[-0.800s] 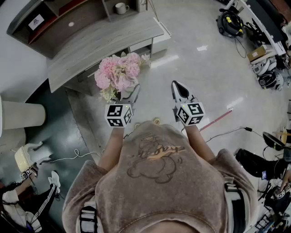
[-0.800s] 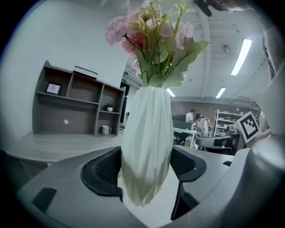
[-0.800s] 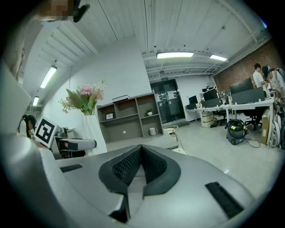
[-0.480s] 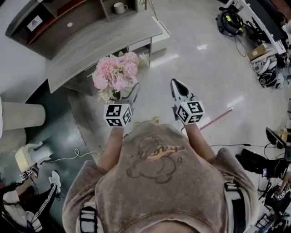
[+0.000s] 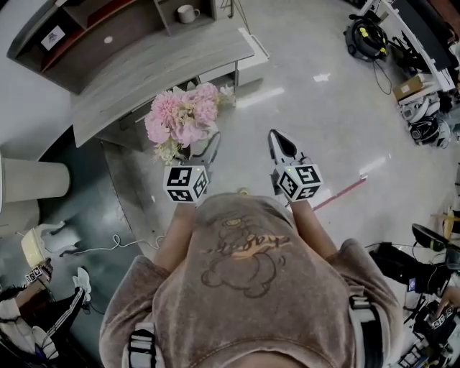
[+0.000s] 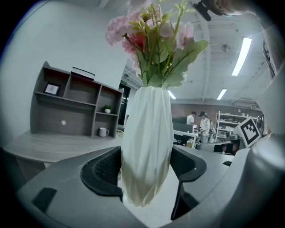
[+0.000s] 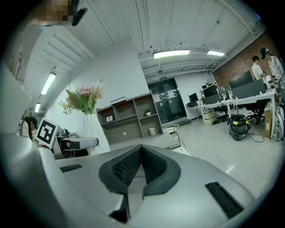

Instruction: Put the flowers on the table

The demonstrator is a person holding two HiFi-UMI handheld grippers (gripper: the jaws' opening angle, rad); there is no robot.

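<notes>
Pink flowers (image 5: pixel 182 118) stand upright in a white ribbed vase (image 6: pixel 147 147). My left gripper (image 5: pixel 203 149) is shut on the vase's lower body, one dark pad pressing each side, and carries it above the floor just short of the grey wooden table (image 5: pixel 144 68). In the left gripper view the table (image 6: pixel 53 144) lies behind the vase. My right gripper (image 5: pixel 277 138) hangs to the right over the floor, its jaws shut with nothing between them (image 7: pixel 141 162). From the right gripper view the flowers (image 7: pixel 84 99) show at the left.
A shelf unit (image 5: pixel 86 29) with a white mug (image 5: pixel 189 12) stands behind the table. A vacuum cleaner (image 5: pixel 365 37), boxes and cables lie on the floor at the right. A person (image 5: pixel 43 316) sits low at the left.
Almost nothing differs: the left gripper keeps its hold on the vase, and the whole scene has drifted slightly in view.
</notes>
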